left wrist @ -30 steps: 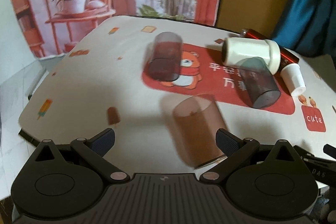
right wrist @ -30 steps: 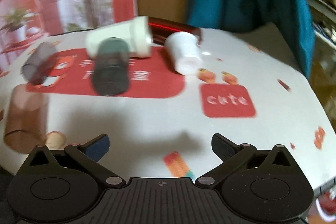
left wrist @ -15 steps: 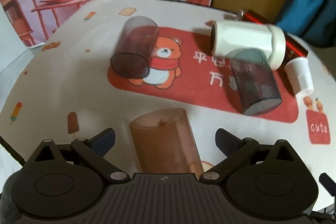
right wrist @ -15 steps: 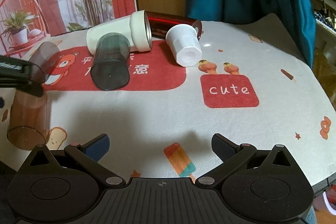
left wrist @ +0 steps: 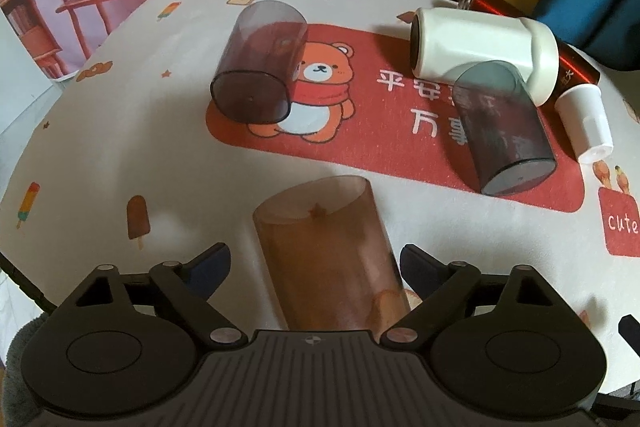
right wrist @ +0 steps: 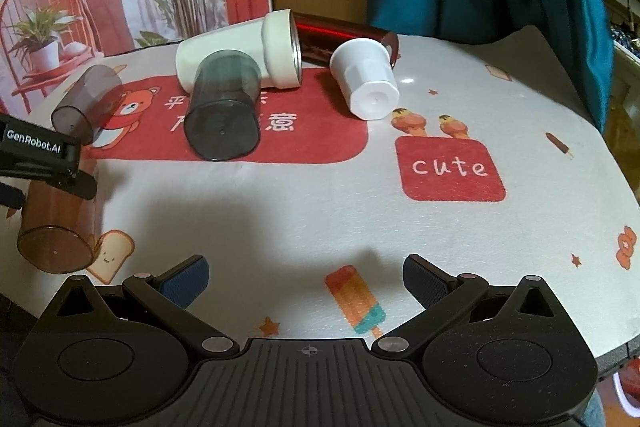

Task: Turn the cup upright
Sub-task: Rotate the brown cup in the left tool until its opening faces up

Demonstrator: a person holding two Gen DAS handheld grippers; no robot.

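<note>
A translucent brown cup [left wrist: 328, 251] lies on its side on the table, its mouth facing away from me. It lies between the two fingers of my open left gripper [left wrist: 316, 267], which do not touch it. The same cup shows in the right wrist view [right wrist: 56, 227] at the left edge, with my left gripper's finger [right wrist: 44, 159] over it. My right gripper [right wrist: 306, 279] is open and empty above the table's near edge.
Other cups lie on their sides on the red mat [left wrist: 380, 131]: a smoky purple cup [left wrist: 260, 67], a dark grey cup [left wrist: 504, 131], a white tumbler [left wrist: 480, 47], a small white cup [left wrist: 584, 123] and a red metallic bottle [left wrist: 520, 15].
My left gripper has moved forward and down, so the brown cup now lies between its open fingers. The right gripper has held nearly still.
</note>
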